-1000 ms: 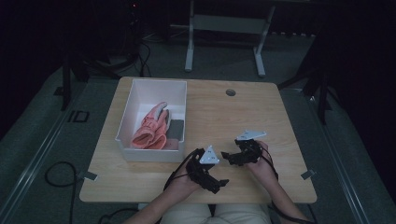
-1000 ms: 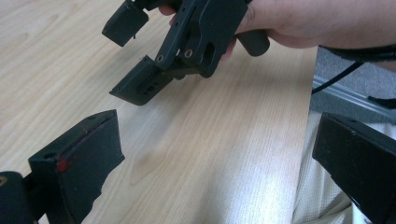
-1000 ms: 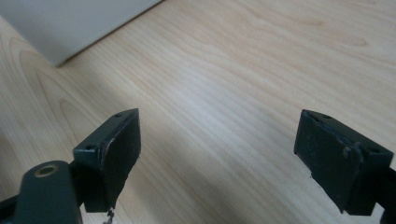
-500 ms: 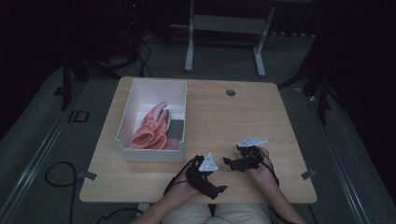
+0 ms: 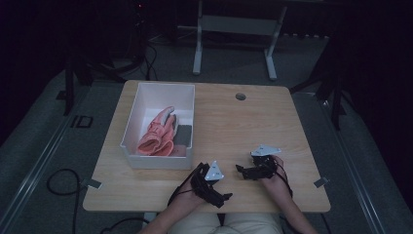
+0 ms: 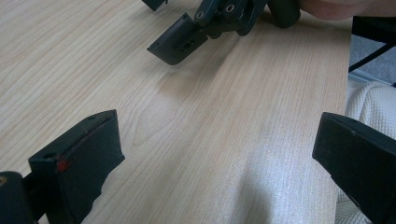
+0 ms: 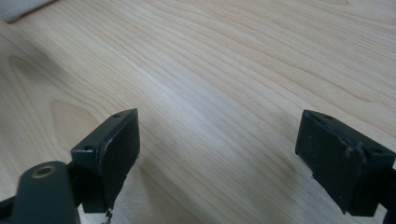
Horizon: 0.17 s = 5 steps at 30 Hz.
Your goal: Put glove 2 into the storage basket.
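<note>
Both claws, left (image 5: 225, 197) and right (image 5: 242, 170), gape over bare pale wooden table (image 5: 234, 122).

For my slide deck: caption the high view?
Both open tools rest near the table's front edge; pink gloves lie in the white bin.

High view dim, underexposed, floor near black past counter (image 5: 253, 122) edges. Both gripper views bright, even light, soft glare on wood grain, soft shadows under fingers (image 7: 112, 154); near fingers slightly blurred.
</note>
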### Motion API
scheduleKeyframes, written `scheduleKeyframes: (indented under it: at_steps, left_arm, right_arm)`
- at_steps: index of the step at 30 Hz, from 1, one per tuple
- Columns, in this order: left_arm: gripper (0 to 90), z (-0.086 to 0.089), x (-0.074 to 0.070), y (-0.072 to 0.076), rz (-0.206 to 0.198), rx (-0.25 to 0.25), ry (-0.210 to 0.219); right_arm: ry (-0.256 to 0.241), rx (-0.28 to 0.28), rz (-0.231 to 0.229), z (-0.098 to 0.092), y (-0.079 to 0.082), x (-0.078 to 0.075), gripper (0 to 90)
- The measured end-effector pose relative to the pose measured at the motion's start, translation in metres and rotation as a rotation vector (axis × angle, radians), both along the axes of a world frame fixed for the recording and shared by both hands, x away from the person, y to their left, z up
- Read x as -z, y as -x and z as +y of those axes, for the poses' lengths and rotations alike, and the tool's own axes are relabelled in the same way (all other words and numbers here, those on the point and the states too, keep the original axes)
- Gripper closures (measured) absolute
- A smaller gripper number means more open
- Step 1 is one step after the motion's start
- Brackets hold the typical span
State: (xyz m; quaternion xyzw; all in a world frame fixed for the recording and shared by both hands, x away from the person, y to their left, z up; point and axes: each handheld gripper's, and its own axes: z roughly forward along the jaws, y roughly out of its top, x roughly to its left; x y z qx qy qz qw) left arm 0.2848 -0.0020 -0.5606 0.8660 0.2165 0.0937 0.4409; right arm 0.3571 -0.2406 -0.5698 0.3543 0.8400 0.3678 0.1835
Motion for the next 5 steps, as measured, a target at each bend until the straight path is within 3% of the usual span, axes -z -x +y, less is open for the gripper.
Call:
scheduleKeyframes:
  at_steps: [5]
  left_arm:
    - [1.0, 0.0017, -0.0002, -0.0004, -0.001, -0.007, 0.01]
  right_arm:
    - [0.001, 0.003, -0.001, -0.0013, -0.0002, 0.0007, 13.8]
